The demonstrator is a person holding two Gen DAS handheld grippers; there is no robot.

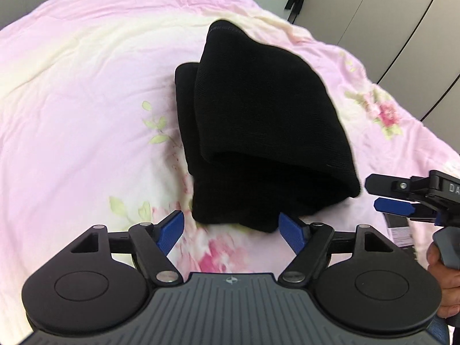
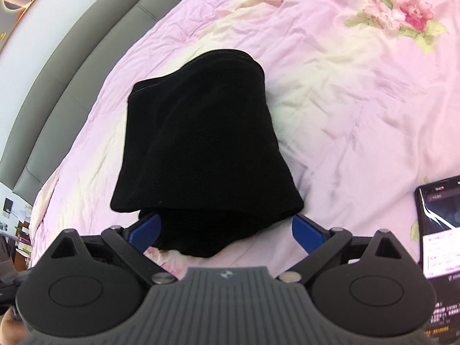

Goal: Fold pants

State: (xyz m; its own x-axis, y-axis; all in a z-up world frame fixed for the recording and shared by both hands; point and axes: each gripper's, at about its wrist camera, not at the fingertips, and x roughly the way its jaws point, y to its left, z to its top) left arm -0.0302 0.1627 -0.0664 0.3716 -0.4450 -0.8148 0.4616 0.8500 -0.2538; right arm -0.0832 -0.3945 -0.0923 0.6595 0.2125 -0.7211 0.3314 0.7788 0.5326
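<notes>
Your left gripper (image 1: 231,231) is spread wide and holds nothing, its blue fingers (image 1: 169,231) just short of the pants (image 1: 258,126). Your right gripper (image 2: 225,230) is equally wide, empty, straddling the near fold. The pants lie folded on the quilt (image 1: 86,100), a phone (image 2: 440,224) to the right.

Bed covered by pink quilt (image 2: 330,92), wrinkled, pale cream patches, pink flower and green leaf print; black pants (image 2: 201,143) lie folded into compact stack near quilt's middle, layers overlapping, top layer's rounded fold nearest cameras; phone (image 2: 440,224) with lit, cracked screen rests on quilt, well apart from pants.
</notes>
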